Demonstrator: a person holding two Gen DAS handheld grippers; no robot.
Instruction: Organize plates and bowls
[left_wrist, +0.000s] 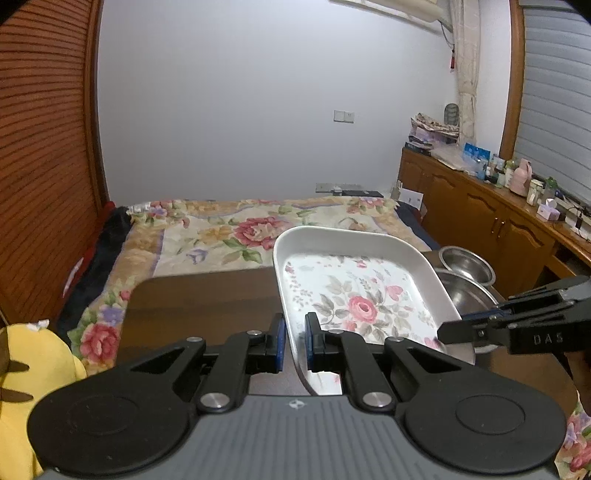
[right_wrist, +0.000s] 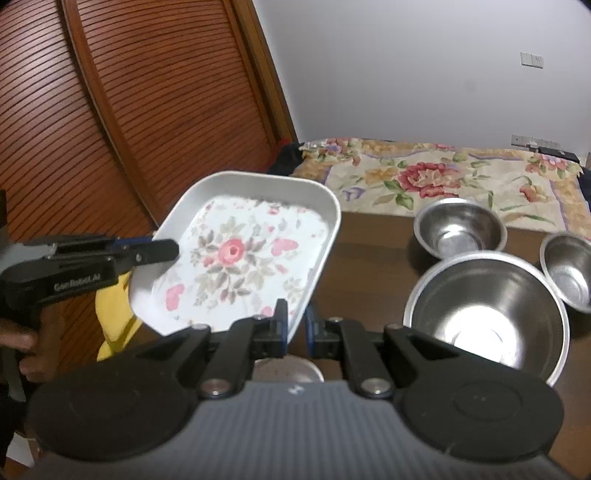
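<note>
**White floral tray gripped from both sides**

Clamped on the tray (right_wrist: 236, 254) rim: left gripper (left_wrist: 294, 341), then right gripper (right_wrist: 295, 325). Raised, tilted over the dark wooden table (right_wrist: 373, 258). Rightward, three shiny steel bowls (right_wrist: 487, 314); one cut off at the edge.
</note>
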